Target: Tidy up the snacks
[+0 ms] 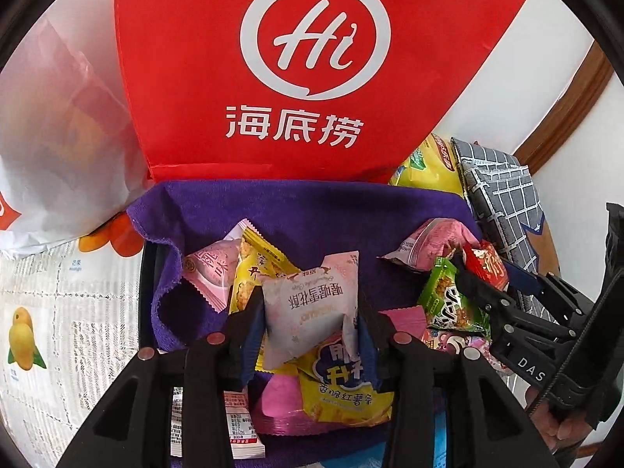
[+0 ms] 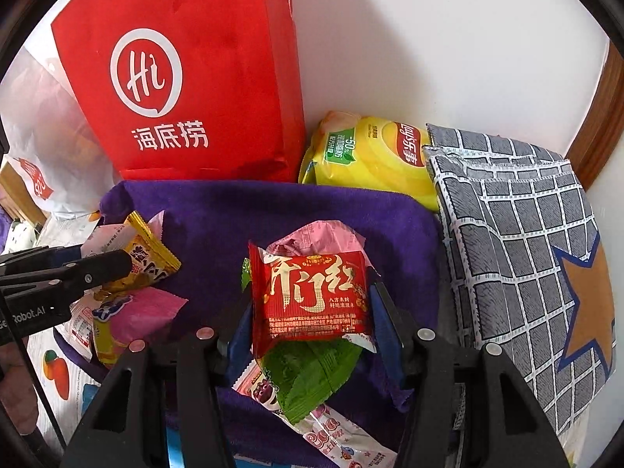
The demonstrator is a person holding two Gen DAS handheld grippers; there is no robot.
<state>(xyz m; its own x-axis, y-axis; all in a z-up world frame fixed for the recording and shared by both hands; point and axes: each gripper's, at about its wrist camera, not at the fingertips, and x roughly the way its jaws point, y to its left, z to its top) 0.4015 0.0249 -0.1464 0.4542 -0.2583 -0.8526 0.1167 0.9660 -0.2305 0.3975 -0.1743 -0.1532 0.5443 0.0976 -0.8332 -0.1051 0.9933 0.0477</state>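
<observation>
Several small snack packets lie on a purple cloth [image 1: 312, 202] [image 2: 234, 210]. My left gripper [image 1: 310, 319] is shut on a pale pink packet [image 1: 312, 304], above a yellow packet [image 1: 343, 390] and other pink ones. My right gripper [image 2: 310, 308] is shut on a red packet [image 2: 308, 296], above a green packet [image 2: 312, 374] and a pink one [image 2: 312, 234]. The right gripper also shows at the right of the left wrist view [image 1: 483, 269], and the left gripper at the left of the right wrist view [image 2: 117, 261].
A red paper bag [image 1: 292, 58] [image 2: 187, 78] stands behind the cloth against a white wall. A yellow crisps bag [image 2: 374, 160] and a grey checked cushion [image 2: 526, 234] lie to the right. A white plastic bag [image 1: 50, 136] sits left, on a fruit-print table cover [image 1: 58, 312].
</observation>
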